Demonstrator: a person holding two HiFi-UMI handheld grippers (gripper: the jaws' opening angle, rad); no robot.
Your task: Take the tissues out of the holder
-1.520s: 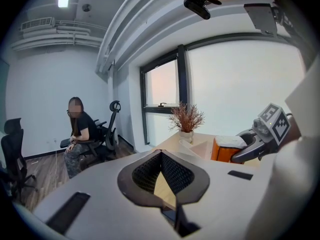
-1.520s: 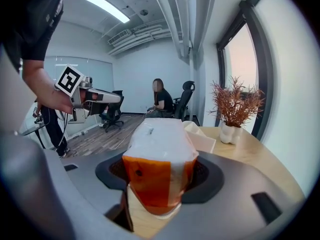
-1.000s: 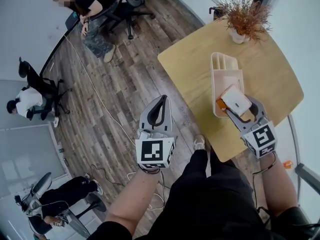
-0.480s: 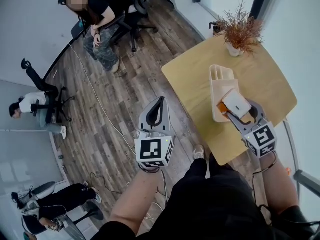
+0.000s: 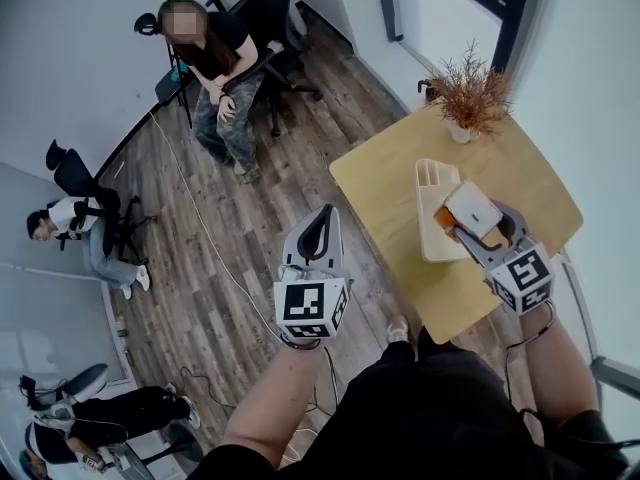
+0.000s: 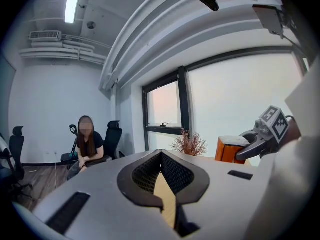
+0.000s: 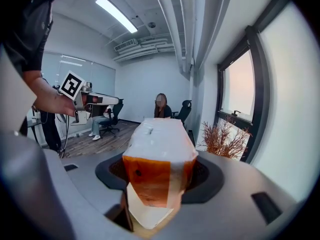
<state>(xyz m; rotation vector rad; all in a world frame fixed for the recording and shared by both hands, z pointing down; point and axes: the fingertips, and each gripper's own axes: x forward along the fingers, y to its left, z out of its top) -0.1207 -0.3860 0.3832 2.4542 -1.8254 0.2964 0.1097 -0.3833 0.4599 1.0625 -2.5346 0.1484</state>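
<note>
Just above the holder (image 5: pixel 431 182), the tissue pack (image 5: pixel 470 206) sits clamped between the right gripper's (image 5: pixel 478 224) jaws, while the left gripper (image 5: pixel 321 216), jaws together and empty, hangs well left of it.

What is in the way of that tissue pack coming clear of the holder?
Nothing visible. The right gripper is shut on the tissue pack, which appears lifted above the open-topped holder on the table; only air shows over it. The left gripper hangs shut and empty over the floor, well aside.
</note>
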